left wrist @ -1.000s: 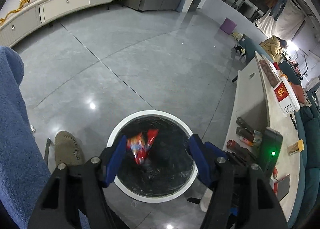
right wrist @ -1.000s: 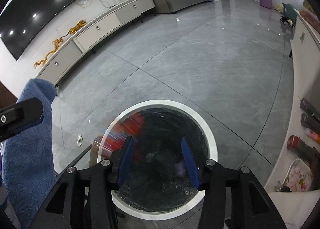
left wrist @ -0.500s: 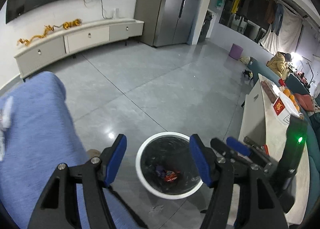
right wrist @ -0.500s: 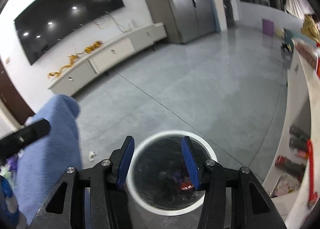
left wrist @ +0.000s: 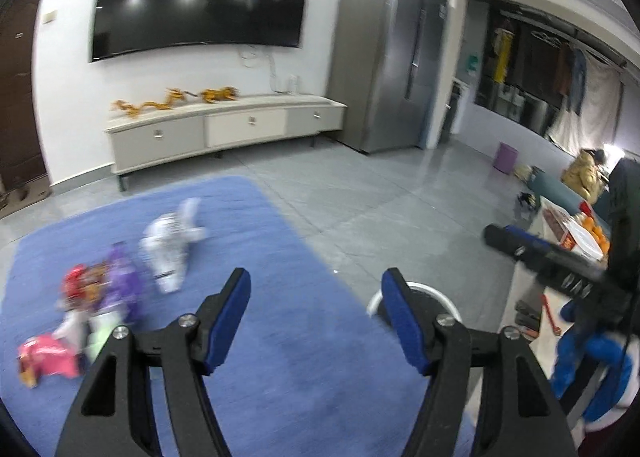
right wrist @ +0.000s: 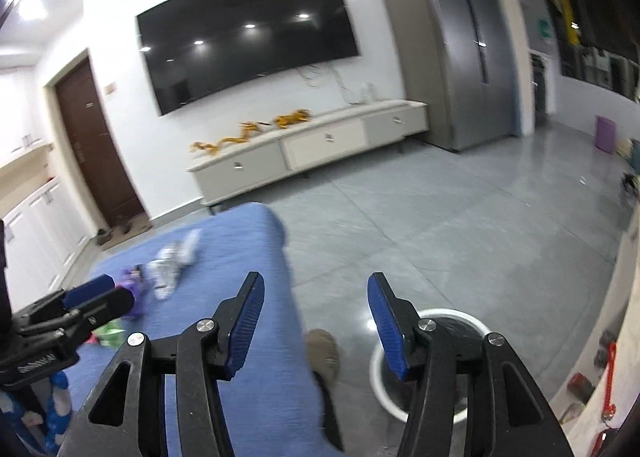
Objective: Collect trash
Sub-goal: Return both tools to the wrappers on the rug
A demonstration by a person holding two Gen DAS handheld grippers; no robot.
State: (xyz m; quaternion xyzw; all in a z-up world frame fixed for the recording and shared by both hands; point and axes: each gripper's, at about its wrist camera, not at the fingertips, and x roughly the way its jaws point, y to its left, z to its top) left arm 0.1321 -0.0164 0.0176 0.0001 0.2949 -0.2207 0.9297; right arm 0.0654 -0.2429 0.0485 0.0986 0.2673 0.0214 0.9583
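Observation:
Several snack wrappers lie on a blue cloth-covered surface (left wrist: 304,369): a white crumpled one (left wrist: 172,241), a purple one (left wrist: 120,277), a red one (left wrist: 78,283) and a pink packet (left wrist: 48,355). My left gripper (left wrist: 316,289) hangs above the cloth to the right of them, its jaws opening with nothing between them. My right gripper (right wrist: 316,289) is over the cloth's edge, its jaws opening and empty too. The white-rimmed bin (right wrist: 452,314) stands on the floor low right, partly hidden by a finger. The white wrapper (right wrist: 172,265) and the left gripper (right wrist: 104,295) show at the left of the right wrist view.
A foot in a tan shoe (right wrist: 324,349) stands between the cloth and the bin. A low TV cabinet (left wrist: 224,129) and a tall grey fridge (left wrist: 384,69) line the far wall. A white counter (right wrist: 600,389) with small items runs along the right. Grey tiled floor (right wrist: 460,225) lies between.
Both grippers have risen from over the bin and tipped up toward the room. A red wrapper dropped into the bin. The blue cloth with its wrappers has come into view, and both jaws stand wider.

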